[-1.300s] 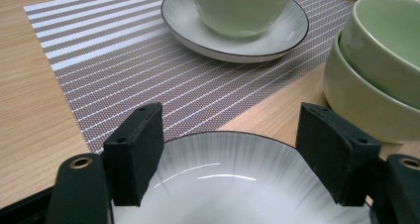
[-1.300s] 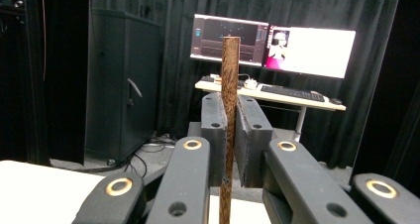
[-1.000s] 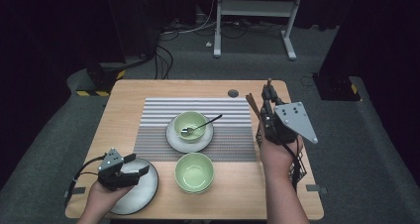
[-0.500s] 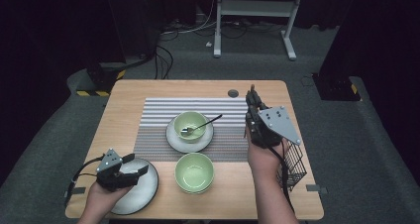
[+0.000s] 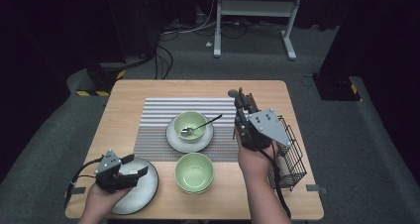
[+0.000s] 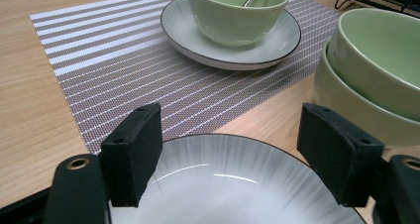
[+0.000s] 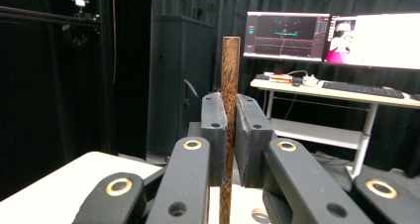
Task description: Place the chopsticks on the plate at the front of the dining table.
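One wooden stick [image 7: 230,110] is getting carried by the right gripper [image 5: 242,101], jaws clamped on it, above the placemat's [image 5: 163,116] edge; placing remains. Left gripper [image 5: 134,170] is hovering open over the plate [image 6: 237,184].

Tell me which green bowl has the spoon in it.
The far green bowl, sitting on the saucer on the striped placemat, holds the spoon. The near green bowl sits on bare wood, empty.

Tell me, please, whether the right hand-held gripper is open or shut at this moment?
Shut. In the right gripper view, the right hand-held gripper has its jaws pressed against both sides of a brown wooden stick, which stands upright between them.
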### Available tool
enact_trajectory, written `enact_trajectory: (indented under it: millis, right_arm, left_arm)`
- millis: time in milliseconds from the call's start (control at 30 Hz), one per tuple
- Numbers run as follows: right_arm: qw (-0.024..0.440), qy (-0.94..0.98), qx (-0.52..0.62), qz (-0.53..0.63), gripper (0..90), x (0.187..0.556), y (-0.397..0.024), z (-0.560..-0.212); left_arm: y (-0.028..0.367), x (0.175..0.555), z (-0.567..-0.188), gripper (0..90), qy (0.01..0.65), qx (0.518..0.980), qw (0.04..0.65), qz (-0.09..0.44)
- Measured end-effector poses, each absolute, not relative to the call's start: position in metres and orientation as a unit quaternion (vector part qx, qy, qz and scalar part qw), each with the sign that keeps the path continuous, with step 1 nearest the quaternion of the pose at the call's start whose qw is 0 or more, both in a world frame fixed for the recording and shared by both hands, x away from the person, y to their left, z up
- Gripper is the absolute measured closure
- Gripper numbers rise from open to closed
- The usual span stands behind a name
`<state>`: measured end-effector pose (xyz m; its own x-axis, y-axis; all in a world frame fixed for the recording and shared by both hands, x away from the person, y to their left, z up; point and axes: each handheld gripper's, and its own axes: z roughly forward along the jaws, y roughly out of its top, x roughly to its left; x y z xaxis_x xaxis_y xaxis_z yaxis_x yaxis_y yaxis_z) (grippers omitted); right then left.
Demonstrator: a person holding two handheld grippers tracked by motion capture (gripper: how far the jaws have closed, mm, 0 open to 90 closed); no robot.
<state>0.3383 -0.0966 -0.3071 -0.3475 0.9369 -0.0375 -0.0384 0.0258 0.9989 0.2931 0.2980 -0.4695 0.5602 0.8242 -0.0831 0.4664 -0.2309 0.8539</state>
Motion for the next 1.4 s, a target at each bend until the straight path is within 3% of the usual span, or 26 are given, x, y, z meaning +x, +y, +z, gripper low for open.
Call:
enact_trajectory:
  millis: [1400]
  right_arm:
    - [0.366, 0.589, 0.342, 0.634, 83.5, 0.326, -0.038, -0.320]
  left_arm:
    - [0.289, 0.290, -0.467, 24.0, 0.411, 0.757, 0.465, 0.203]
